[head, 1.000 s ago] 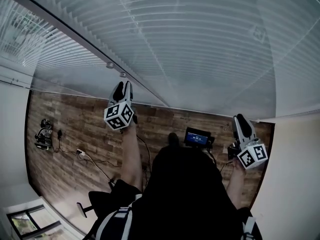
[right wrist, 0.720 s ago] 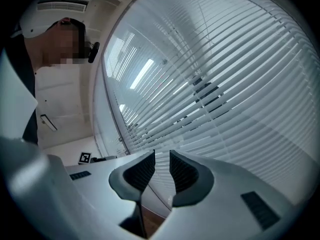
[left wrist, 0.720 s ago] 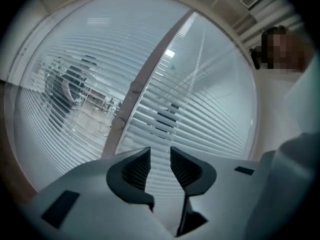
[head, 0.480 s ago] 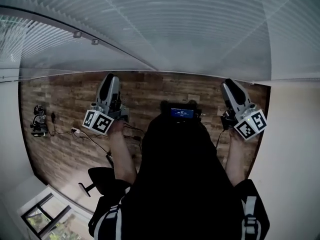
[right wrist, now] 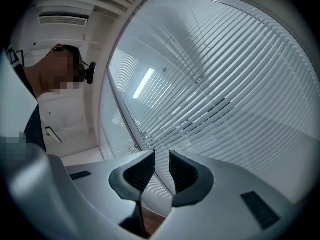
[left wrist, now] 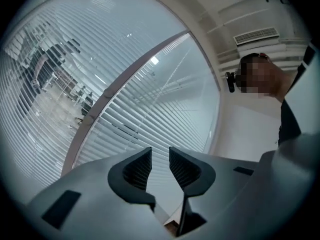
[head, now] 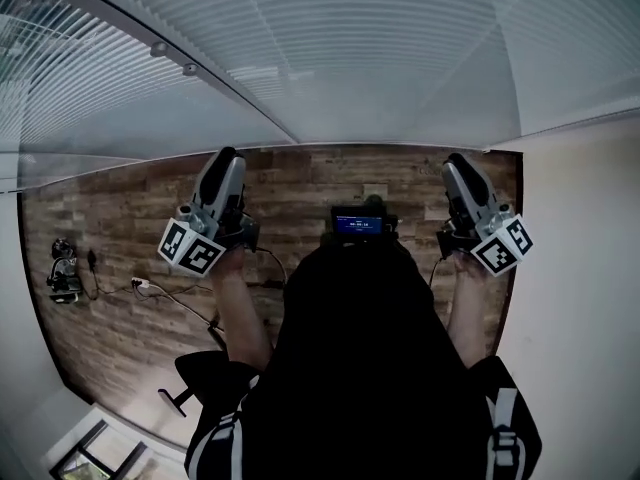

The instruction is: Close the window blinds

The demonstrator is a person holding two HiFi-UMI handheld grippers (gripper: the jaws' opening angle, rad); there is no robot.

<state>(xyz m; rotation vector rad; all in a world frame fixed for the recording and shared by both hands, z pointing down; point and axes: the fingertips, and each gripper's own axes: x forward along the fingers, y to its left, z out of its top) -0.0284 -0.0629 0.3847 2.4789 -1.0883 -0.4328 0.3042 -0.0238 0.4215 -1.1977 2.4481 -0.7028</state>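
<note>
White slatted blinds [head: 380, 48] fill the window ahead of me, split by a grey frame bar [head: 215, 83]. The slats left of the bar [left wrist: 45, 89] stand apart and show the outside; those right of it [right wrist: 235, 84] look flatter. My left gripper [head: 225, 160] is held up level toward the blinds, right of the bar's foot. Its jaws [left wrist: 160, 156] have just been closing, a gap remains and nothing is between them. My right gripper [head: 455, 165] points at the blinds near the right wall, its jaws [right wrist: 161, 160] apart and empty. Neither touches the slats.
A white wall [head: 585, 268] bounds the window on the right. Below is a wood-pattern floor [head: 130, 228] with a small device and cables [head: 62, 273] at the left and a chair base [head: 185, 393]. A small screen [head: 358, 224] sits at the person's chest.
Both grippers have risen toward the blinds. The left one has swung away from the frame bar's foot and rolled, its marker cube now lower left. The head view has tilted.
</note>
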